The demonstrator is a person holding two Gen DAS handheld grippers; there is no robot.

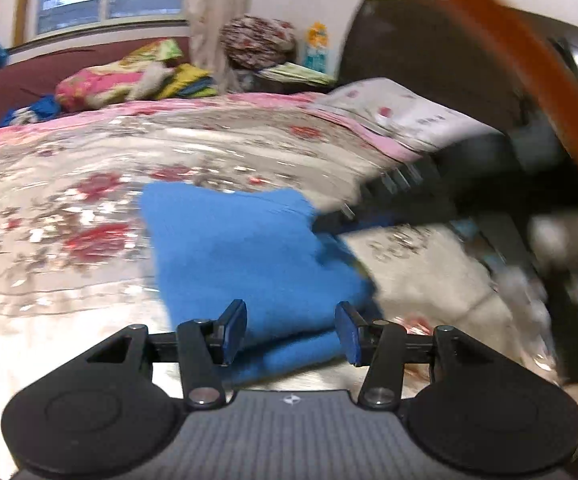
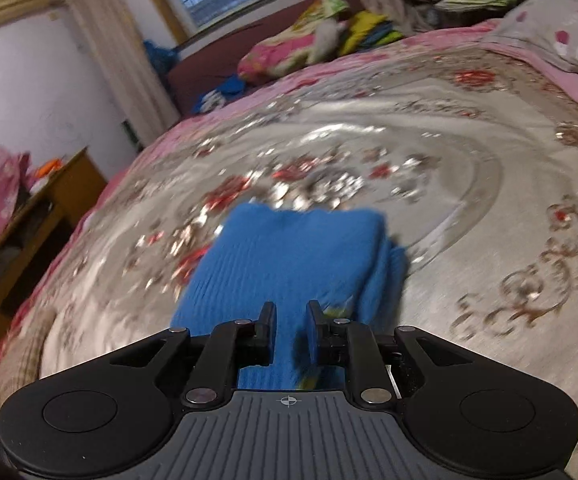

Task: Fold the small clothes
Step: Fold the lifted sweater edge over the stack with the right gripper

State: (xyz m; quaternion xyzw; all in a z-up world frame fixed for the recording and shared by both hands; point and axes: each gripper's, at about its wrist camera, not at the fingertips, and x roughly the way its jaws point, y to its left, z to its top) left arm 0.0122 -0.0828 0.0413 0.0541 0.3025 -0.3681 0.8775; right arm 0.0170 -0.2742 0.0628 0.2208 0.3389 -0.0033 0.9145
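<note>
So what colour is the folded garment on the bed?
Solid blue folded garment, clearest in the right wrist view.

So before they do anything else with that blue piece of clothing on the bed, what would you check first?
1. Blue garment lies folded on the bedspread: ok, it looks doubled over in layers.
2. Left gripper let go: ok, jaws stand apart, cloth between them but not pinched.
3. Right gripper let go: ok, a narrow gap, pads not pressing the cloth.
4. Edges lined up: not ok, layers stick out unevenly on the right side in the right wrist view.
5. Room around the garment: ok, bare bedspread around it; the pillow sits well off.
6. Picture sharp enough to judge creases: cannot tell, both views are blurred.
</note>
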